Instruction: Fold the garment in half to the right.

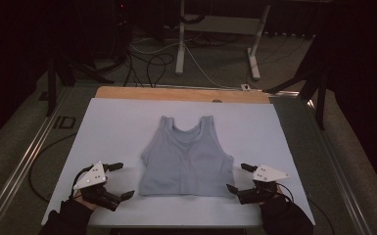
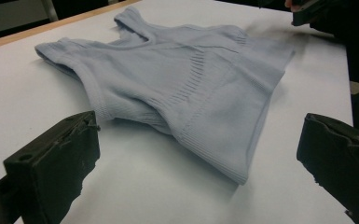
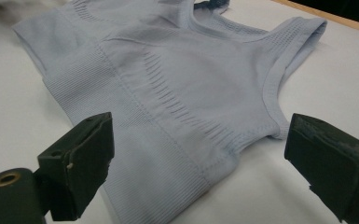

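Dim room; white table sheet (image 1: 117,122) over a wooden board (image 1: 176,94), with cables and a white desk frame (image 1: 181,39) on the floor at 12 o'clock. Left gripper (image 1: 119,181) lay at 8 o'clock of the sheet, jaws spread wide, nothing between them. Right gripper (image 1: 240,177) lay at 4 o'clock, jaws likewise spread and empty. Pale blue ribbed tank top (image 1: 188,159) lay flat at the sheet's centre, between both grippers, straps toward 12 o'clock, hem toward 6 o'clock; its lower corners sat just beside each gripper's jaws.
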The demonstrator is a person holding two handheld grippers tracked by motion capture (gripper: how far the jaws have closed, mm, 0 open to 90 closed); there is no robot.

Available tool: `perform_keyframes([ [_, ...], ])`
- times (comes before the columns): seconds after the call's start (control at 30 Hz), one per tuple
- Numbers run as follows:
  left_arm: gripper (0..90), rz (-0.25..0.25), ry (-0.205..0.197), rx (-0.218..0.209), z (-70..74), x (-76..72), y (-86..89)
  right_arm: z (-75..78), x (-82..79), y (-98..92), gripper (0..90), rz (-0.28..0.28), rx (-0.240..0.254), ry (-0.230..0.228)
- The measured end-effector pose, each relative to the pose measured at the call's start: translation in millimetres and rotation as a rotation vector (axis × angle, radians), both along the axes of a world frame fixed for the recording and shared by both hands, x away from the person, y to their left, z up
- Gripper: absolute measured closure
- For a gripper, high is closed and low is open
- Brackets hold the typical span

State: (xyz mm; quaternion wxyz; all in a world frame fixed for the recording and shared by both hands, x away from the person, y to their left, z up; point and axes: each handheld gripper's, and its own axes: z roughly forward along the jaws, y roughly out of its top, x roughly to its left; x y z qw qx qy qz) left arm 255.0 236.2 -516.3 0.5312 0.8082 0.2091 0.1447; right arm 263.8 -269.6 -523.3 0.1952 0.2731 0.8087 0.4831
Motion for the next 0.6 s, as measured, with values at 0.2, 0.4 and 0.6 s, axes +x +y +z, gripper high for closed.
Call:
perform_keyframes([
  [0.2,0.5,0.0,-0.004,-0.006,1.7,-0.5,0.1,0.2,2.0,0.7,8.2,-0.007,0.003,0.013],
  [0.4,0.5,-0.001,-0.007,-0.007,4.1,-2.3,-0.3,3.6,2.7,1.5,8.3,-0.002,0.019,0.014],
  [0.6,0.5,-0.01,0.005,-0.003,6.7,-2.6,-2.8,11.1,2.1,2.4,8.5,-0.018,0.035,-0.004],
])
